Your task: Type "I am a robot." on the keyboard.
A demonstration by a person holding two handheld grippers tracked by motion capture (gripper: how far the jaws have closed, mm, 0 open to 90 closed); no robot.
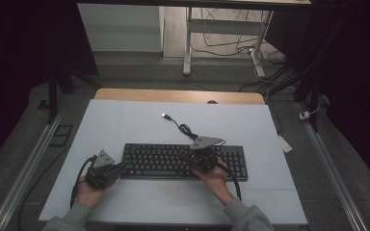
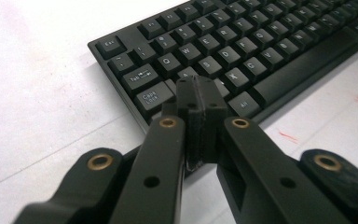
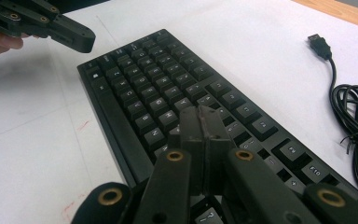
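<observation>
Dim room all around, with a pale desk frame point(image 1: 221, 29) and loose wires on the floor at the back. Front and centre is the worktop point(image 1: 125, 120), covered by a white sheet with a strip of bare wood along its far edge.

Biggest thing on it is a black full-size keyboard point(image 1: 164, 161), lying flat near the person's side and running left to right. Its cable point(image 1: 185, 129) sits coiled just behind it on the white sheet, with the USB plug point(image 1: 164, 115) lying loose further back, plugged into nothing.

Then the two handheld tools. The left gripper point(image 1: 122, 167) is at the keyboard's left end; in the left gripper view its fingers point(image 2: 207, 100) are pressed together with nothing between them, tips over the keys near Caps Lock. Can't tell if they actually touch a key.

The right gripper point(image 1: 185, 156) sits over the right-hand half of the keyboard, and its fingers point(image 3: 214, 133) are pressed flat together too, pinching nothing, tips low above the keys mid-board. The right gripper view also catches the left gripper up in the corner by the far end of the keyboard.
</observation>
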